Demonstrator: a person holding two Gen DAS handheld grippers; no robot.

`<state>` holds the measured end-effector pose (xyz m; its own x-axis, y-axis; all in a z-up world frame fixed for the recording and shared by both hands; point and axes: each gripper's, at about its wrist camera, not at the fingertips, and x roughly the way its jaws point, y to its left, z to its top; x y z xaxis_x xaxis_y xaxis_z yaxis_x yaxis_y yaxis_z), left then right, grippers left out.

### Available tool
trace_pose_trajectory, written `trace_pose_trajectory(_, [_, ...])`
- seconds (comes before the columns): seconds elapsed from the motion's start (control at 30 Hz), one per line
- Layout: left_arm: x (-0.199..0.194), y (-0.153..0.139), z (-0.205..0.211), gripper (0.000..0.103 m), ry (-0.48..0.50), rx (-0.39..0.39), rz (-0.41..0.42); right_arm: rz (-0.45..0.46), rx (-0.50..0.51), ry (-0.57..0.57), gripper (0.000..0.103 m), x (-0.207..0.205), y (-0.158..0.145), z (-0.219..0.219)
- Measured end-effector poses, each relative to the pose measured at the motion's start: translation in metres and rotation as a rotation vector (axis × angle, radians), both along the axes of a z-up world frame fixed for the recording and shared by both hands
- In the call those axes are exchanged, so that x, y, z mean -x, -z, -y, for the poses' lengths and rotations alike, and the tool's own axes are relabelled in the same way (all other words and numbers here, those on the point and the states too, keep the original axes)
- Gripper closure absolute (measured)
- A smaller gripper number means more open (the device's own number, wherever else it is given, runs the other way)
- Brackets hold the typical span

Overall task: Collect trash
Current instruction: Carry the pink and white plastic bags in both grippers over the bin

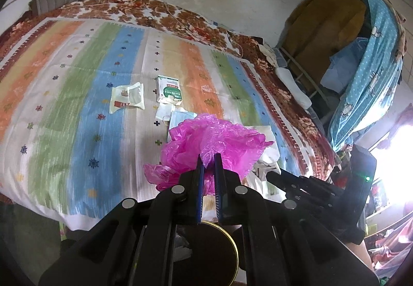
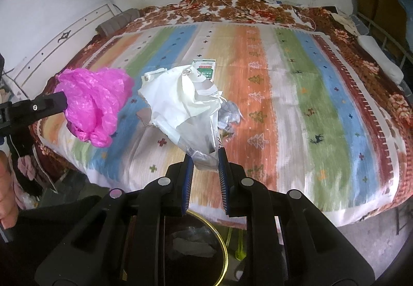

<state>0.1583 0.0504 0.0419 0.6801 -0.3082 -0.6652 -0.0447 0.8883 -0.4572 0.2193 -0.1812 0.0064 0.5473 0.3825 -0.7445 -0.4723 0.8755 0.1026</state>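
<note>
The left gripper was found pressed together on a crumpled pink plastic bag, the bag bunched above and ahead of the fingertips and carried clear of the bed. The right gripper was part closed on the lower corner of a white plastic bag; its fingers appeared to pinch that corner, though contact on both pads could not be fully confirmed, and the rest of the bag trailed forward toward the bed's centre. A dark round bin with a yellow rim stood on the floor at the near edge of the bed, directly below and behind both sets of fingers, some clear wrapping already visible inside. The deciding relation was judged to be this: both held bags lay forward of the bin mouth, so each tool would need to draw back and lower toward the holder. The right gripper appeared slightly nearer, being almost over the rim, but its bag's long axis ran away from the bin and could drag or snag. Remaining litter on the striped cover included a green and white carton, a torn snack wrapper, and crumpled paper with a pale blue item beside the carton, all well ahead of both tools.
</note>
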Motion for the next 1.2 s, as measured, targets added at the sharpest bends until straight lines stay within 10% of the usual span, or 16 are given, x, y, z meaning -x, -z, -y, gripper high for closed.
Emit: trace_pose_trajectory(1.2, [0.087,0.046,0.048,0.097,0.09,-0.086,-0.131,-0.141,0.161,-0.033,0.085,0.106,0.068,0.007])
